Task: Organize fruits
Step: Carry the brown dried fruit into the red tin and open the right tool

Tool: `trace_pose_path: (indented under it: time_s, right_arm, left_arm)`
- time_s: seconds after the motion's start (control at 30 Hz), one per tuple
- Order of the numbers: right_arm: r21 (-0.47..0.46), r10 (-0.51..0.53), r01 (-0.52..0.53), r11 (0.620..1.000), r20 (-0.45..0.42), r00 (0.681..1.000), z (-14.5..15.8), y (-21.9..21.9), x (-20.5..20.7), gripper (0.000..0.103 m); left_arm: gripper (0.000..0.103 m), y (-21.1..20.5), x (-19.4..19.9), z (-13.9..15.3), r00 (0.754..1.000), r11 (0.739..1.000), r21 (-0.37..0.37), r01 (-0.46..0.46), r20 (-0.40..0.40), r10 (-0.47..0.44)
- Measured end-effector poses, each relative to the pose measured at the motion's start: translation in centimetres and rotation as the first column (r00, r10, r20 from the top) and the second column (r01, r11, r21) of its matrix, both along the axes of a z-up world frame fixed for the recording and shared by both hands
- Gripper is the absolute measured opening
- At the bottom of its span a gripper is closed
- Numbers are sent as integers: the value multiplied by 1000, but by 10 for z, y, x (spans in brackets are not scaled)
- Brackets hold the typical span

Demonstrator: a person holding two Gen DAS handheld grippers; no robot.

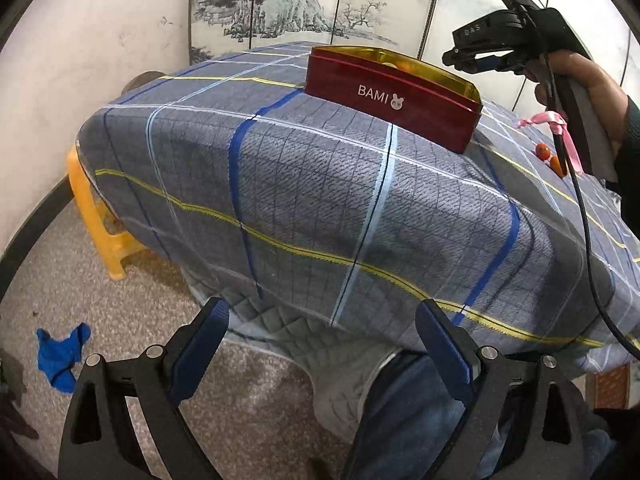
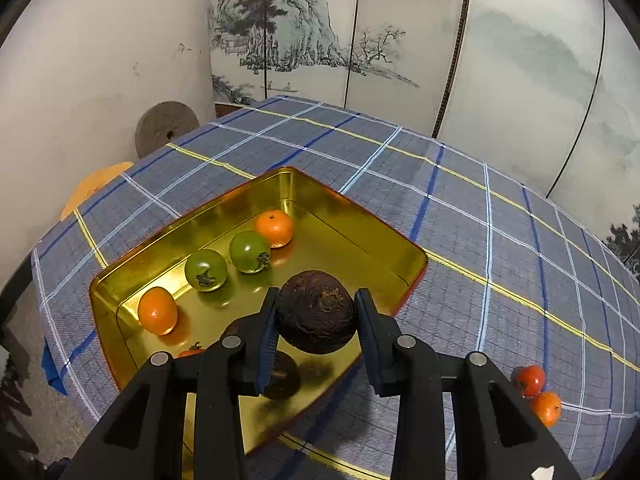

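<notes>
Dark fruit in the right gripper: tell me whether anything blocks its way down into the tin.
Nothing visible does. The dark fruit hangs in the right gripper over the open tin, with bare gold floor below and its own reflection.

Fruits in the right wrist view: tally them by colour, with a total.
Orange: 3
Green: 2
Red: 2, one partly hidden in the tin
Dark brown: 1, in the right gripper
Total: 8

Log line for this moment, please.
right claw: shut on dark fruit, above gold tin | left claw: open, idle | outside: two fruits
</notes>
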State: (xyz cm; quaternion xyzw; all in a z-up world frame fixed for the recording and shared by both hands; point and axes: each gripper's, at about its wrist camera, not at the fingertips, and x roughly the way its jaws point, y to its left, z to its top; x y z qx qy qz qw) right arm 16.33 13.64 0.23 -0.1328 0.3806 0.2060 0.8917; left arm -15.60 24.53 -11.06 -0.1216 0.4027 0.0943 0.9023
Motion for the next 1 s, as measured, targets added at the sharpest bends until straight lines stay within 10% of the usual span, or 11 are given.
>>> trace_pose_path:
  time_s: [0.87,1.0]
  right_arm:
    - [-24,1,-3,1000,-96,995,-30,26,12,35]
    - [40,-7,12,999,-121,993,-28,15,14,53]
  left_arm:
    - [94,8,-5,-7,1000,1000,-13,-17,-26,16]
    - [94,5,-6,-3,1000,1000,4,-10,-21,10]
